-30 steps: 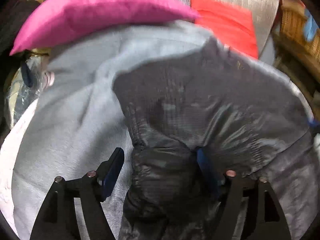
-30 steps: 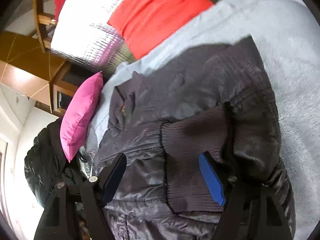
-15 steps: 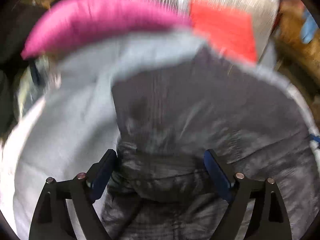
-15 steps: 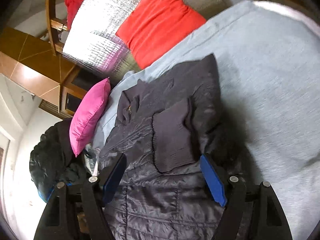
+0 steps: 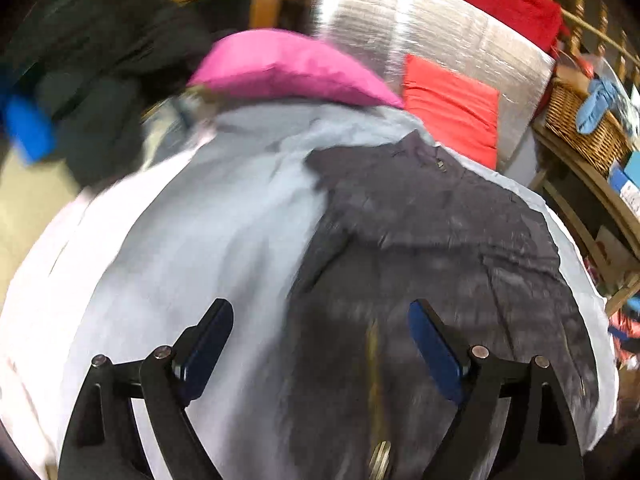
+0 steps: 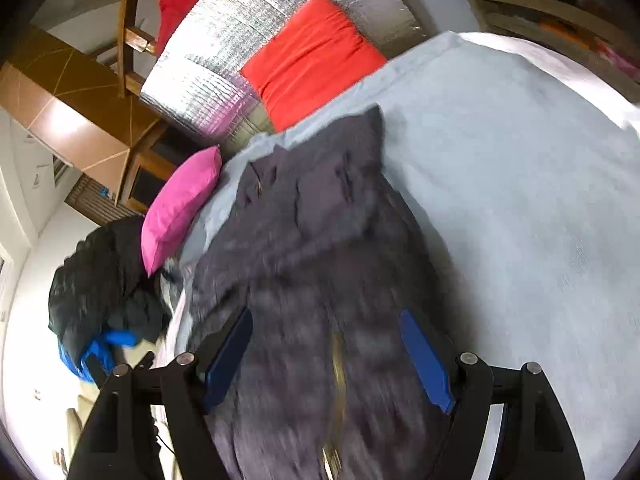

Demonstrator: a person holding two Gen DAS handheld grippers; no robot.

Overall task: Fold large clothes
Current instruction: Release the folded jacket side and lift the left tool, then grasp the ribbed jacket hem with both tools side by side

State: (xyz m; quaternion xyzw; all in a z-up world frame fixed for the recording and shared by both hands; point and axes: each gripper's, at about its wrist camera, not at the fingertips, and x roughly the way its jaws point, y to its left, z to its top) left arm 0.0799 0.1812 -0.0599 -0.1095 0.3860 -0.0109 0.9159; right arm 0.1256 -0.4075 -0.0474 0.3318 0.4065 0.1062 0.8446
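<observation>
No brand, label or legible writing is visible in either view.

The dark grey quilted jacket [image 5: 432,264] lies flat on the light blue bed cover [image 5: 208,248], directly ahead of and below both grippers, its collar at the end far from them. A gold-coloured zip line [image 6: 339,364] runs up the jacket midway between the right gripper's fingers.

Left gripper [image 5: 320,344]: jaws apart, having just been opening; nothing is clamped between them. A second ago a bunched fold of jacket stood between its fingers; that fold is now released.

Right gripper [image 6: 326,354]: jaws apart, nothing clamped. The ribbed cuff seen between its fingers earlier now lies farther ahead.

Beyond the jacket's far end lie a magenta fabric pillow [image 5: 292,68] and a red fabric cushion [image 5: 452,108] against a silver quilted foil panel [image 5: 432,28].
</observation>
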